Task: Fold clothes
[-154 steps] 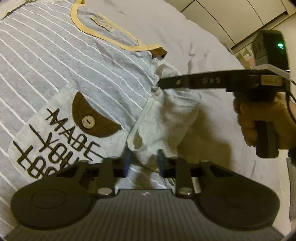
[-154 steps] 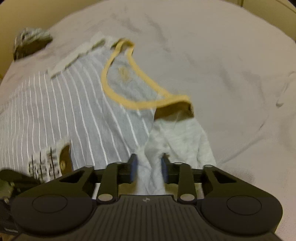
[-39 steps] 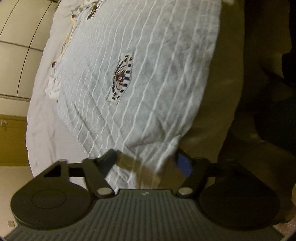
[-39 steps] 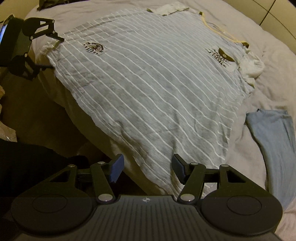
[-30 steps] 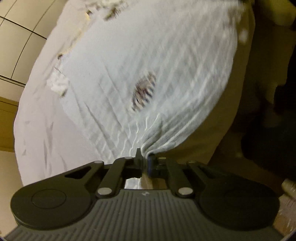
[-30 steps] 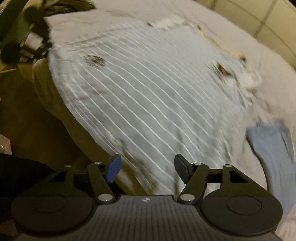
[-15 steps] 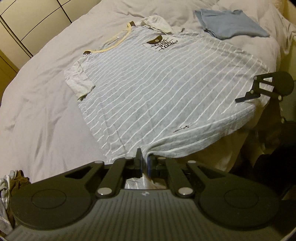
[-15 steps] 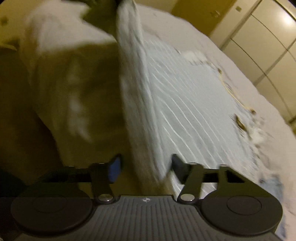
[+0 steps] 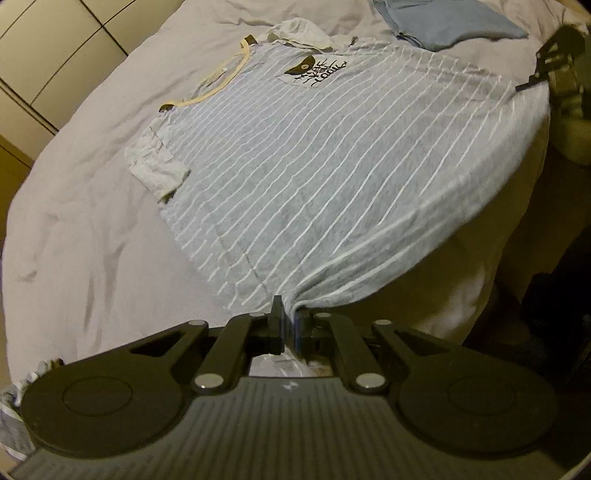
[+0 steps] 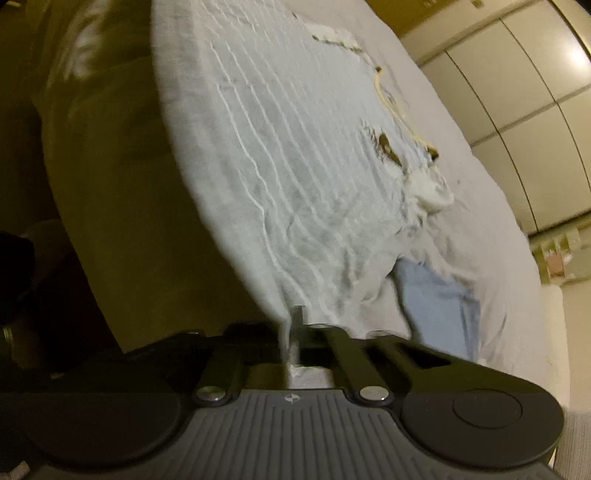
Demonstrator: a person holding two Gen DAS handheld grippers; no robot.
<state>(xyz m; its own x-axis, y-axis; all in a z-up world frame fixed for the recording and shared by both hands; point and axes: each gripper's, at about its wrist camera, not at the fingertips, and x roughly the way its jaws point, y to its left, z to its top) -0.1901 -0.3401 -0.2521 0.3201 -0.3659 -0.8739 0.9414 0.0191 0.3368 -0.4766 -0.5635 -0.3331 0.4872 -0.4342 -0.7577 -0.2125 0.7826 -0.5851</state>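
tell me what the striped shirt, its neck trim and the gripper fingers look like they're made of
Striped shirt: soft matte knit, probably cotton jersey; it drapes and puckers where pinched.
Neck trim: yellow band, likely ribbed knit; too small to confirm.
Left gripper fingers: rigid matte black, probably plastic, with bright metal pivot pins.

The bed (image 9: 85, 206) fills most of both views and is covered by a pale grey sheet (image 10: 480, 206) with soft creases. The near edge of the bed drops off into deep shadow. Behind the far edge stands a wardrobe (image 10: 517, 92) with flat cream doors divided by thin dark seams; a bright reflection sits on one upper door. A narrow strip of yellow-brown wall (image 10: 436, 11) adjoins it. Lighting is dim and warm.
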